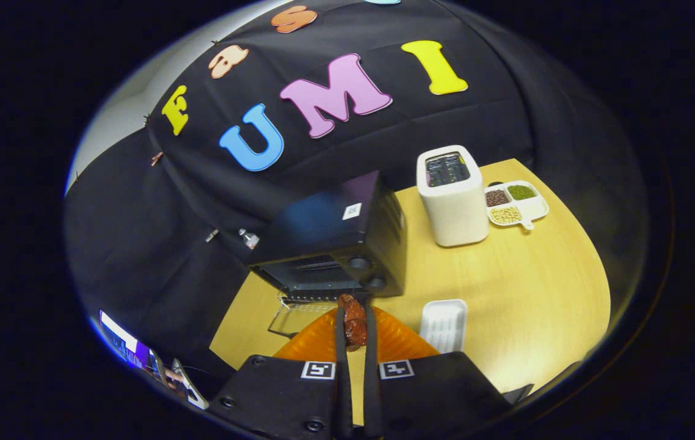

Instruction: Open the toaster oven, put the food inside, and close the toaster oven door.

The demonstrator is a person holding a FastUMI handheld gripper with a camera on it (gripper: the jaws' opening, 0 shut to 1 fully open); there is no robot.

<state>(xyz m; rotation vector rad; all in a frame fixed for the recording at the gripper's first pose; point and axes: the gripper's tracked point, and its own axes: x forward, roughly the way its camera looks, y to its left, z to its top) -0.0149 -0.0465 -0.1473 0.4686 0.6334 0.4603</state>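
Toaster oven (338, 244): stands on the wooden table (537, 287), just beyond the fingers, with its glass door (292, 315) folded down and open toward the gripper. The opening step is judged complete.

Food (353, 324): a reddish-brown, glazed piece, clamped between the two fingers of the gripper (353, 327), both pressing on it. It hangs over an orange ribbed mat (393, 339), just short of the oven mouth.

Step in hand: carrying the food to the oven. The next move calls for a short, level advance over the lowered door into the cavity, release on the rack, withdrawal, then lifting the door shut. The rack inside is dark and poorly resolved, so its height cannot be confirmed.

Containers:
- White ribbed tray (443, 324), beside the mat, appears empty.
- Divided white dish (515, 203), beside the white toaster (452, 195), holds three lots of what look like dried beans: dark reddish, green and pale, one per compartment.
- The toaster's slots look empty, though the view is small.
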